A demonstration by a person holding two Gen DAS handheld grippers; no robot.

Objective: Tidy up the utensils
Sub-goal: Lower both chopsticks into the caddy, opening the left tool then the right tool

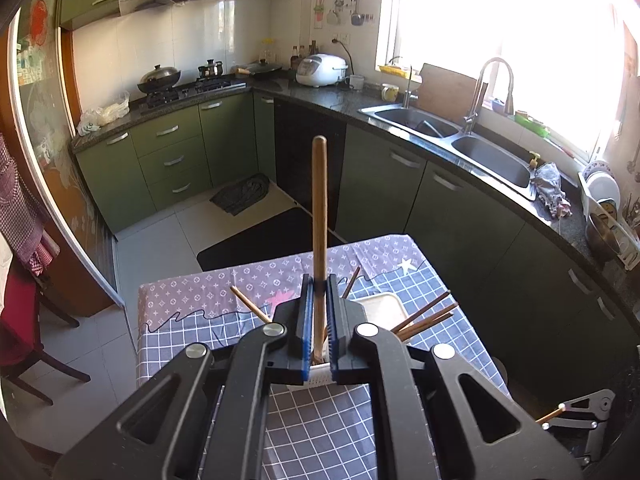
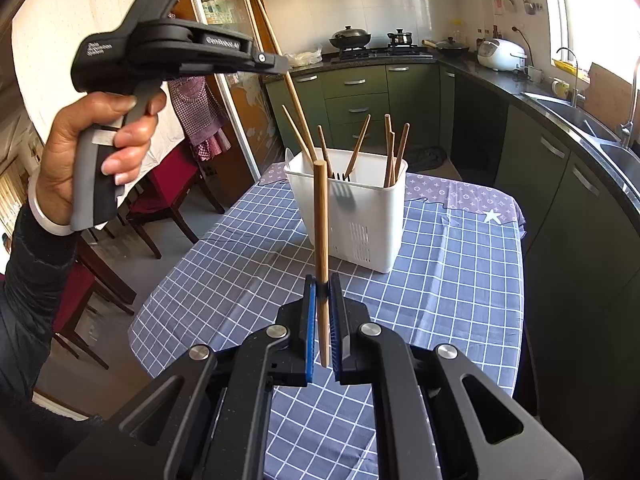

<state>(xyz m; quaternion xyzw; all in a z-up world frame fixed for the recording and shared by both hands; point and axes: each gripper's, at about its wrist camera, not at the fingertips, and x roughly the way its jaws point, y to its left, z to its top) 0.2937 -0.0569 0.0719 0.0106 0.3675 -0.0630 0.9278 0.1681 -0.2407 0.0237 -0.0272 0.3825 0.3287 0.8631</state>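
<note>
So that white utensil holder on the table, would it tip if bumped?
Probably: the white utensil holder is tall, looks like light plastic, and chopsticks lean out above its rim. The checked tablecloth underneath might also let it slide.

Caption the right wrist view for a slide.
Right gripper grips a wooden chopstick before the white utensil holder.

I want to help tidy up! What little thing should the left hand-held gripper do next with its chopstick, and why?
Probably open the left hand-held gripper and let its chopstick drop. It is shut on the stick, whose lower end already seems to dip into the white holder beside the other chopsticks. The right hand-held gripper, holding another chopstick, can follow.
</note>
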